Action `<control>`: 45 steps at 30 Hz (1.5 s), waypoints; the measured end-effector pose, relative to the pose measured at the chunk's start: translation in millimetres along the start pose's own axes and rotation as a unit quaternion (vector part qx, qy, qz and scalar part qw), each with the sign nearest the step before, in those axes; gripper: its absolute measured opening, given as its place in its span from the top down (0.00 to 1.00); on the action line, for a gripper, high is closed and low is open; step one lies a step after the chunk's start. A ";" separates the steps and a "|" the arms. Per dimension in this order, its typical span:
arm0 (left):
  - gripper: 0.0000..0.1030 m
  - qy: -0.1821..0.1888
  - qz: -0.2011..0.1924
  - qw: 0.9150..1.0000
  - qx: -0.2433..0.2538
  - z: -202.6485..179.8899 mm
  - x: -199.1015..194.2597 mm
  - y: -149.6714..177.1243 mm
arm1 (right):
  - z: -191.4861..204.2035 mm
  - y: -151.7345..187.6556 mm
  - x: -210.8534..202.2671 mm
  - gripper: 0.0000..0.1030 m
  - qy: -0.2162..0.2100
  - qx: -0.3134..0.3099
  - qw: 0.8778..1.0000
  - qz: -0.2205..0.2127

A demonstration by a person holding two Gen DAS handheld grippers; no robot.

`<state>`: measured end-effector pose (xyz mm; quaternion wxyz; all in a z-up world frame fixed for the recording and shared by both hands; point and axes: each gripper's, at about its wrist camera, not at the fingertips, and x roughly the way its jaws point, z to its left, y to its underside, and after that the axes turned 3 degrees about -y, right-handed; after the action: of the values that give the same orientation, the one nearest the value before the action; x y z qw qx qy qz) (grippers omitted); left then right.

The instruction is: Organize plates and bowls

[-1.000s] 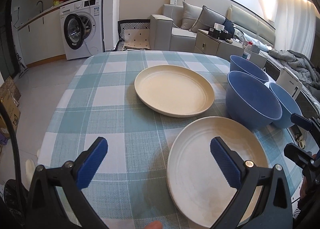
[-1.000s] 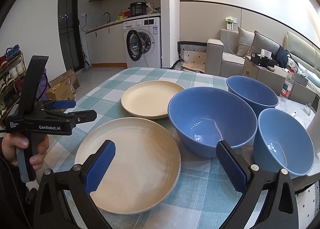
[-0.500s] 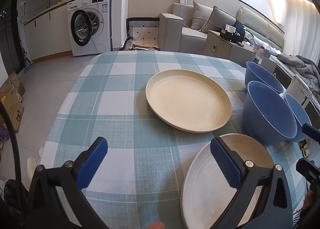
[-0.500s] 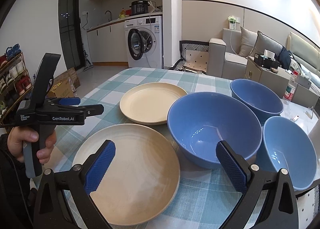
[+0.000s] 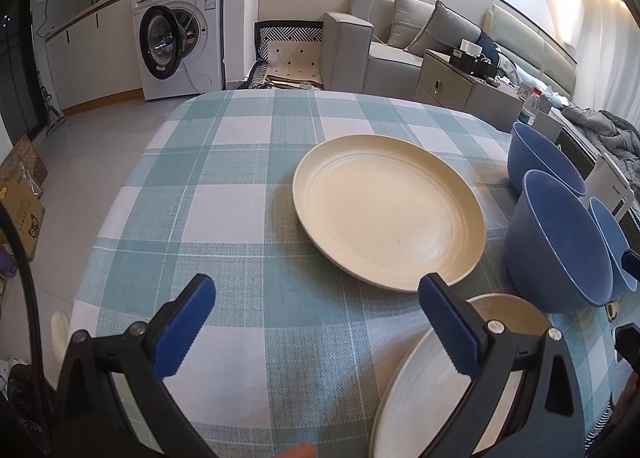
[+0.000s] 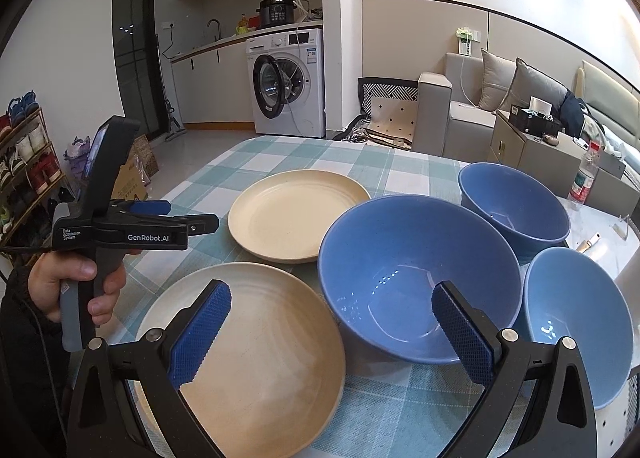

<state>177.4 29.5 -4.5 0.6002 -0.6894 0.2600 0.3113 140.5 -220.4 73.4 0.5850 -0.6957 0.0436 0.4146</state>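
On the teal-and-white checked tablecloth (image 5: 224,218), two round cream plates (image 6: 296,214) (image 6: 260,342) are lying left of the large blue bowl (image 6: 416,278); I am holding my left gripper (image 5: 316,322) and right gripper (image 6: 332,334) spread wide, gripping nothing.

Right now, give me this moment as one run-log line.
left claw: open, empty | right claw: open, empty | two cream plates apart, unstacked | three blue bowls upright, unstacked
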 end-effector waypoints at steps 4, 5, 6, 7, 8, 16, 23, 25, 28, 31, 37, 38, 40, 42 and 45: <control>0.03 0.004 0.005 1.000 0.001 -2.1 9.2 -4.5 | -6.3 -3.6 5.9 0.01 0.001 0.003 1.000 0.004; 0.07 0.003 0.007 1.000 0.002 -2.8 11.5 -5.2 | -7.6 -3.9 7.6 0.01 0.000 0.004 1.000 0.006; 0.09 0.000 0.010 1.000 0.004 -4.1 14.4 -5.8 | -8.1 -4.2 8.7 0.01 0.000 0.004 1.000 0.008; 0.12 -0.001 0.015 1.000 0.008 -5.7 18.3 -6.4 | -9.1 -4.4 9.9 0.01 0.000 0.005 1.000 0.010; 0.14 -0.002 0.019 1.000 0.012 -7.1 20.9 -6.7 | -10.2 -4.8 11.5 0.01 0.001 0.006 1.000 0.011; 0.24 0.002 0.034 0.999 0.021 -13.3 39.1 -10.5 | -17.1 -10.7 19.6 0.01 0.003 0.005 1.000 0.017; 0.36 -0.011 0.047 0.999 0.011 -9.1 51.9 -12.1 | -18.7 -15.9 24.4 0.01 0.006 0.002 1.000 0.023; 0.37 -0.014 0.047 0.999 0.008 -7.9 54.1 -13.5 | -19.3 -17.4 24.9 0.01 0.005 0.002 1.000 0.024; 0.38 -0.017 0.046 0.999 0.007 -7.3 56.2 -15.8 | -20.0 -20.1 26.1 0.01 0.009 0.001 1.000 0.026; 0.44 -0.020 0.052 0.998 0.007 -6.2 60.8 -18.3 | -19.9 -21.9 26.7 0.01 0.011 0.000 1.000 0.026; 0.53 -0.007 0.062 0.998 0.006 -5.9 67.6 -17.7 | -22.4 -23.5 30.4 0.01 0.013 0.005 0.999 0.031; 0.54 -0.005 0.062 0.998 0.005 -6.1 67.4 -18.1 | -22.9 -24.8 31.9 0.01 0.013 0.005 0.999 0.032; 0.55 -0.007 0.059 0.998 0.009 -6.5 66.9 -18.1 | -20.8 -27.0 33.0 0.01 0.013 0.000 0.999 0.033; 0.55 -0.007 0.057 0.998 0.007 -5.1 66.5 -18.2 | -18.1 -29.3 34.0 0.01 0.012 -0.003 0.999 0.033; 0.55 -0.009 0.056 0.998 0.001 -0.4 65.9 -17.9 | -14.4 -33.9 37.7 0.01 0.012 -0.013 0.999 0.038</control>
<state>234.7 32.7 -41.4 0.5851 -0.6702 0.2934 0.3500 191.1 -206.1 75.7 0.5596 -0.7056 0.0714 0.4287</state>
